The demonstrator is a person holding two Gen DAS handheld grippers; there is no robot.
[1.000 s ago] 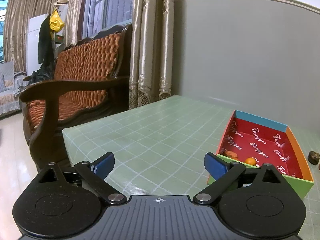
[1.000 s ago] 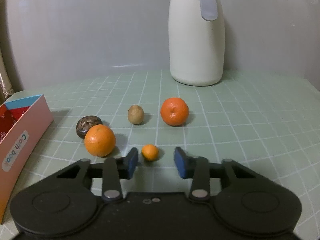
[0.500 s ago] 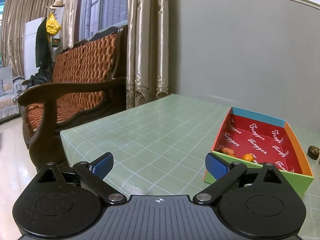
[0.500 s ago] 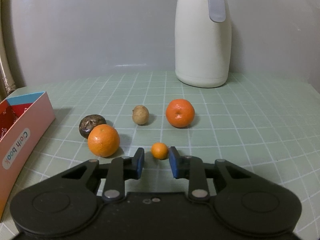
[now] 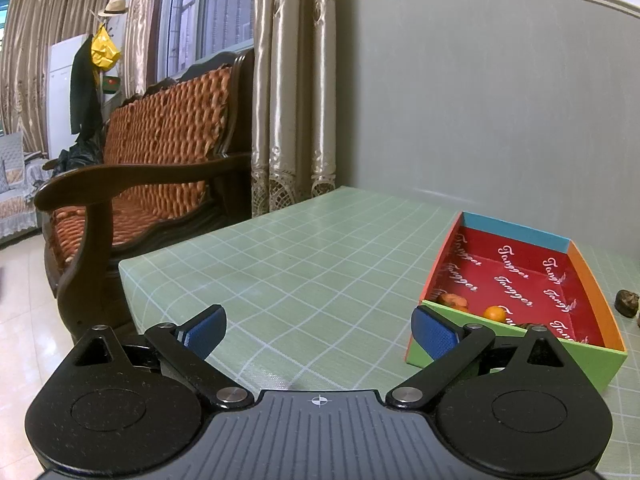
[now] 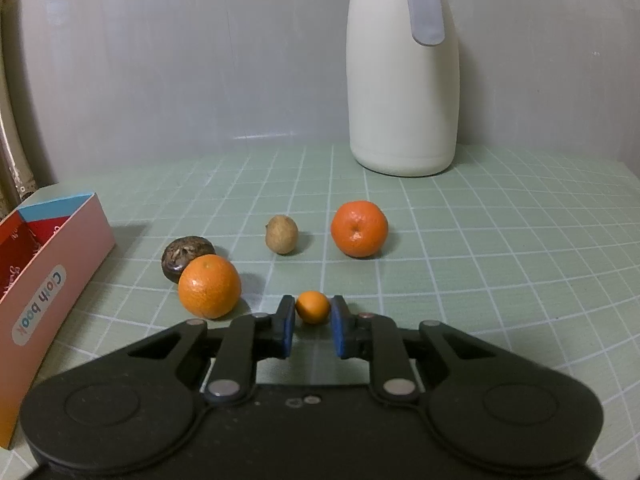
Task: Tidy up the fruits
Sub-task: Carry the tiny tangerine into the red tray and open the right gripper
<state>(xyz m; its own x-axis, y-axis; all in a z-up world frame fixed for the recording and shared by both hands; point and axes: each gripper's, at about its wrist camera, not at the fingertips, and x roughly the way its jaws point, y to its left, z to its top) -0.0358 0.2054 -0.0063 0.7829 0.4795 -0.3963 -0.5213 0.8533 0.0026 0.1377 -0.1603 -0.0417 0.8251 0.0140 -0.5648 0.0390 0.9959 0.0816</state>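
Right gripper fingers pinching the small orange fruit; left gripper fingers spread wide, empty.

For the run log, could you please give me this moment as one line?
right claw: closed on small orange, on table | left claw: open, empty | box: some fruit inside
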